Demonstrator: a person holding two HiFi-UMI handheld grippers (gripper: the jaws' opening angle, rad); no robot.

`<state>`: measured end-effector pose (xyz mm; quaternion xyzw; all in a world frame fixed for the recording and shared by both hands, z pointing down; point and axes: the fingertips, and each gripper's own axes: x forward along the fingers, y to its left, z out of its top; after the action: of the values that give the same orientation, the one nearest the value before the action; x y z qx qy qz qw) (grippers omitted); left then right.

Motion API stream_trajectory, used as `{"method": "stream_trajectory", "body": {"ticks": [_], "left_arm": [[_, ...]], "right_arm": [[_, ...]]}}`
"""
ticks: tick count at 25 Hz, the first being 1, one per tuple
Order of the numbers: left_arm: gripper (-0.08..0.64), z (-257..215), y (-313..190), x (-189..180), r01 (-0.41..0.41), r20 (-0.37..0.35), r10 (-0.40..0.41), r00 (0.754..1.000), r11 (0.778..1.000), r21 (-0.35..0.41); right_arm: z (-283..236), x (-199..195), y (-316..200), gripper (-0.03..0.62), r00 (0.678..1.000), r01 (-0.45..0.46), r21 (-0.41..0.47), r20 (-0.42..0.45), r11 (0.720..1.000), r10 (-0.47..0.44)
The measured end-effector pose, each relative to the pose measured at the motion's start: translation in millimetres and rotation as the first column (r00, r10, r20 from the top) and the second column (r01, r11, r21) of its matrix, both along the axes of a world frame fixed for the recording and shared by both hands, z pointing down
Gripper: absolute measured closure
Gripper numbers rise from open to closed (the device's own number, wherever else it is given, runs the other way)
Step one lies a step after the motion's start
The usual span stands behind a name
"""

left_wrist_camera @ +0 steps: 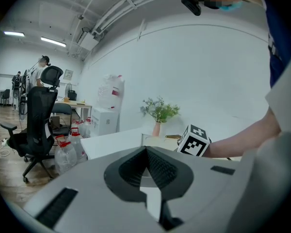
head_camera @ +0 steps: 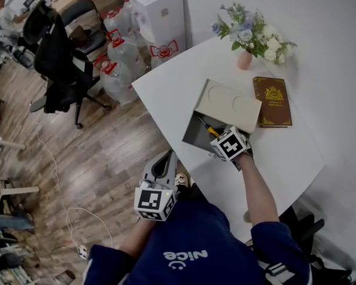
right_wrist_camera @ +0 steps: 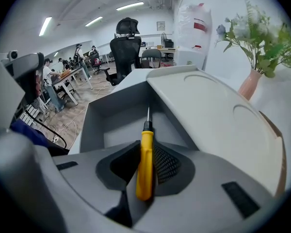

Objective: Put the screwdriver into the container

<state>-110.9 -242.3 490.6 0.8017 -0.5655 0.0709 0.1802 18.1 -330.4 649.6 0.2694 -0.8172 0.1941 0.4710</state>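
- Firstly, head view: my right gripper (head_camera: pixel 218 135) points steeply down over the open part of the grey container (head_camera: pixel 196 136), which stands on the white table (head_camera: pixel 279 162).
- A beige lid (head_camera: pixel 228 104) lies askew across the rest of the container.
- A bit of the yellow screwdriver (head_camera: pixel 212 130) shows just ahead of the marker cube, inside the container's outline.
- A brown book (head_camera: pixel 272 101) lies just beside the lid, and a pink vase of flowers (head_camera: pixel 247 40) stands beyond it.
- My left gripper (head_camera: pixel 167 158) hangs off the table's near edge, above the wooden floor (head_camera: pixel 107 159), well apart from the container.
- Water bottles (head_camera: pixel 120 61) and a black office chair (head_camera: pixel 59 61) stand past the table.
- Next, left gripper view: my ribbed pads meet at their tips with nothing between them. The table, the vase and my right arm lie ahead.
- Lastly, right gripper view: my fingers are clamped on the screwdriver's yellow handle. Its metal shaft runs forward into the container's open cavity.
- I cannot tell whether the tip touches the container's floor or wall.
- The lid spreads to the right of the shaft, tilted.
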Motion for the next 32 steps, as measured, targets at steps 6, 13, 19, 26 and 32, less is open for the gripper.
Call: {"method": "stream_trajectory", "body": {"ticks": [6, 13, 19, 26, 32], "left_arm": [[0.545, -1, 0, -1, -0.006, -0.003, 0.006, 1.0, 1.0, 0.004], [0.546, -3, 4, -1, -0.011, -0.01, 0.011, 1.0, 1.0, 0.005], [0.545, -1, 7, 2, -0.027, -0.006, 0.027, 1.0, 1.0, 0.004], [0.546, -1, 9, 8, -0.049, -0.009, 0.049, 0.999, 0.999, 0.005], [0.546, -3, 9, 15, -0.078, -0.019, 0.078, 0.997, 0.997, 0.014]], "right_arm": [[-1, -1, -1, 0.497, 1.0, -0.001, 0.007, -0.005, 1.0, 0.001], [-7, -9, 9, 0.456, 0.998, 0.057, -0.005, 0.021, 0.998, -0.057], [-17, -14, 11, 0.442, 0.997, 0.044, 0.01, 0.06, 0.999, -0.044], [-51, -14, 13, 0.442, 0.993, 0.003, 0.093, 0.116, 0.996, -0.014], [-95, -2, 10, 0.442, 0.975, -0.124, 0.209, 0.209, 0.97, 0.08]]}}
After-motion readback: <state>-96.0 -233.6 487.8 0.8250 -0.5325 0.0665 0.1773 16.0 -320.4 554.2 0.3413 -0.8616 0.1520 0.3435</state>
